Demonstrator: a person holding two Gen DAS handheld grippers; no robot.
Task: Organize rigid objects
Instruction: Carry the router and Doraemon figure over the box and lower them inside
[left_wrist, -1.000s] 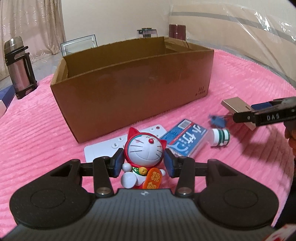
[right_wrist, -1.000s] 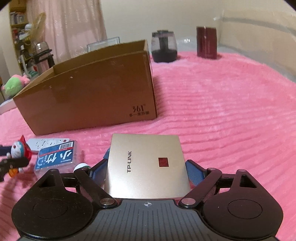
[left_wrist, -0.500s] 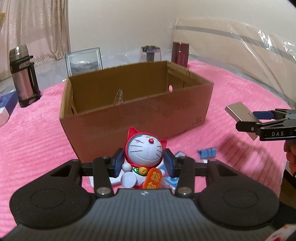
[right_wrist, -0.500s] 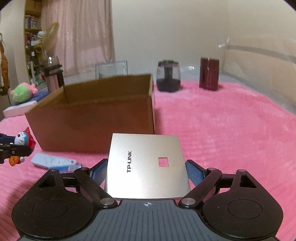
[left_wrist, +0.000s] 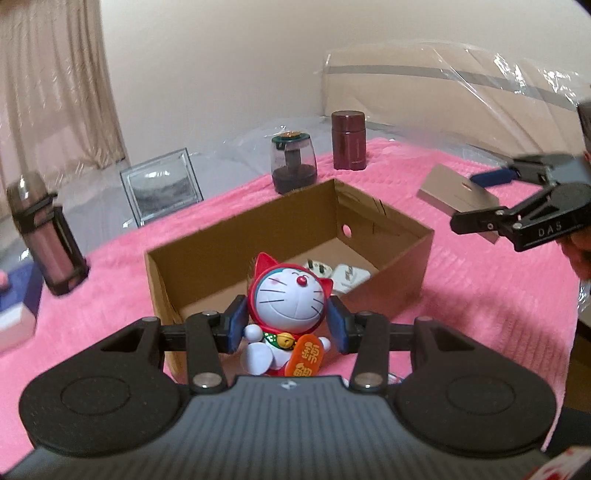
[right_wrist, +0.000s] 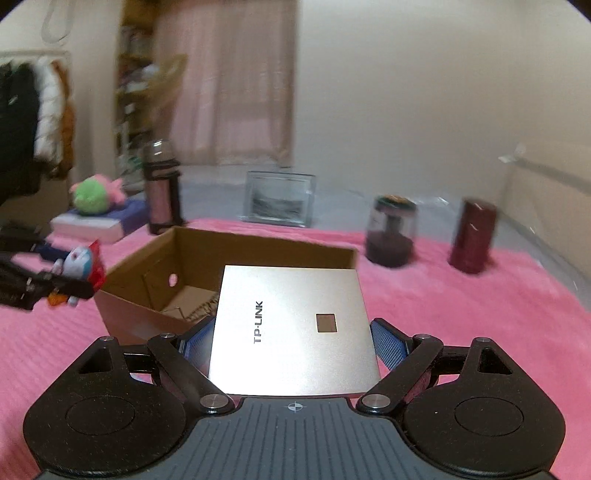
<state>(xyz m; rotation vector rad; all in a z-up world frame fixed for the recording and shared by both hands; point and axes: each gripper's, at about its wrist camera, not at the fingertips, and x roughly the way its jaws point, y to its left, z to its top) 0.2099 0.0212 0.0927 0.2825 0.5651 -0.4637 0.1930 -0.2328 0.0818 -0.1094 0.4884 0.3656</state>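
Note:
My left gripper is shut on a red and white Doraemon cat figure and holds it above the near wall of the open cardboard box. White plug adapters lie inside the box. My right gripper is shut on a flat silver TP-LINK box, held above the cardboard box at its right end. The right gripper with the silver box shows at the right of the left wrist view. The left gripper with the figure shows at the left of the right wrist view.
On the pink blanket behind the box stand a dark jar, a maroon canister, a picture frame and a steel flask. A green plush lies on books at far left.
Both grippers have risen with their loads and moved over the cardboard box. The box's inside now shows; the items on the blanket in front of it have dropped out of view.

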